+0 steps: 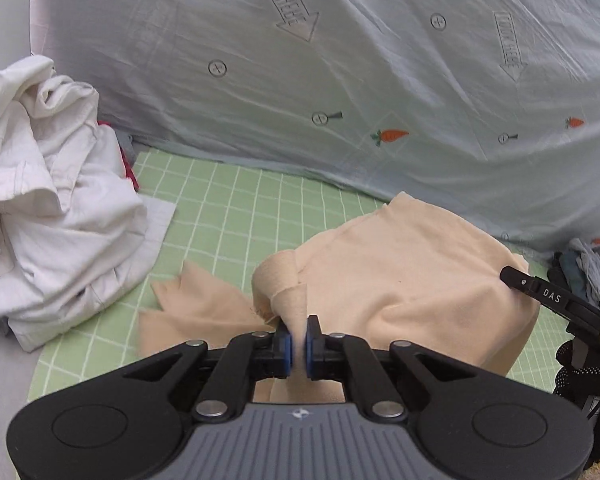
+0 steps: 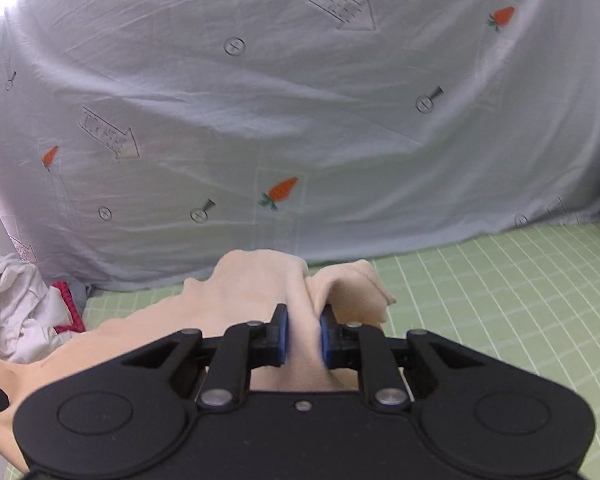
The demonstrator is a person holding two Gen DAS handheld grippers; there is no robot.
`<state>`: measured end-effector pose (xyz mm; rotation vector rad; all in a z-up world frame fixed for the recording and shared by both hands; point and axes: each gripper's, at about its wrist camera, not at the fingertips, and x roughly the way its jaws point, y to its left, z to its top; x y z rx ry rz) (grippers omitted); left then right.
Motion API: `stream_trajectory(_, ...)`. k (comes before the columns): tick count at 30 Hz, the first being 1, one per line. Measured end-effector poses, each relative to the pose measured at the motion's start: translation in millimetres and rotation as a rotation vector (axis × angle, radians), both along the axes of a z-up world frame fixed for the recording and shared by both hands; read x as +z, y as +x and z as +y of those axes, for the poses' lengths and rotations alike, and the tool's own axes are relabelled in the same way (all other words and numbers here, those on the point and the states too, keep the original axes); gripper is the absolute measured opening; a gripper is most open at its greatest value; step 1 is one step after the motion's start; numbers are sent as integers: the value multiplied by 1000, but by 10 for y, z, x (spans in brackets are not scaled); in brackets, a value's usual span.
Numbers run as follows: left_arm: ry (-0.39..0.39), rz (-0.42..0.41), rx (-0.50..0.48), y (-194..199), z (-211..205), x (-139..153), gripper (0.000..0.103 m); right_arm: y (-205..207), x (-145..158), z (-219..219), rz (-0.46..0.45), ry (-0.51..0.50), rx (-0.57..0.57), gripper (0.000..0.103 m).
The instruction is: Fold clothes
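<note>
Left claw (image 1: 297,346) pinches a bunched fold of the peach garment (image 1: 412,280); right claw (image 2: 303,340) clamps another fold of it, lifted above the green checked sheet (image 1: 228,208). White clothes pile (image 1: 52,200) lies left of both claws.

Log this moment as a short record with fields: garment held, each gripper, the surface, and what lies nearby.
garment: peach soft-knit garment, bunched and partly lifted
left gripper: shut on a twisted fold of the garment
right gripper: shut on a thick fold of the garment
surface: green mat with white grid lines
nearby: crumpled white clothes pile at the mat's left edge
backdrop: pale blue sheet with carrot prints
</note>
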<state>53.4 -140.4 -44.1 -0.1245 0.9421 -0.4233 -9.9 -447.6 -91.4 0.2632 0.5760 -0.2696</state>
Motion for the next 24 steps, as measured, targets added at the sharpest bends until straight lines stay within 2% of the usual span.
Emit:
stream_trajectory(2, 54, 62, -34, -276, -122, -269, 7, -268, -299, -64, 133, 13, -51, 21)
stream_trajectory(3, 99, 80, -48, -418, -181, -378, 7, -380, -416, -51, 181, 6, -64, 27)
stream_trajectory(4, 145, 98, -62, -560, -240, -488, 7, -487, -494, -46, 213, 6, -69, 34)
stream_trajectory(5, 178, 110, -73, -680, -285, -562, 7, -564, -525, -45, 229, 8, -67, 35)
stream_trajectory(7, 207, 123, -80, -855, -332, -612, 7, -684, -508, -52, 234, 7, -49, 44)
stream_trajectory(9, 198, 132, -59, -968, -340, -580, 7, -688, -427, -29, 220, -33, -23, 50)
stream_trajectory(13, 203, 111, -6, -1123, -366, -497, 7, -583, -305, 46, 163, -88, 79, 72)
stream_trajectory(17, 221, 88, 31, -1231, -372, -423, 7, -346, -375, 197, 128, -161, 196, 72)
stream_trajectory(18, 221, 85, 40, -1254, -367, -409, 7, -277, -416, 225, 137, -176, 219, 70)
stream_trajectory(20, 220, 84, 56, -1294, -355, -393, 8, -196, -495, 259, 176, -205, 242, 43)
stream_trajectory(21, 221, 83, 61, -1316, -352, -390, 8, -216, -501, 256, 179, -221, 230, 3)
stream_trajectory(22, 222, 82, 67, -1338, -350, -386, 8, -260, -490, 243, 173, -227, 220, 3)
stream_trajectory(24, 221, 82, 73, -1374, -349, -386, 7, -494, -362, 159, 105, -175, 215, 3)
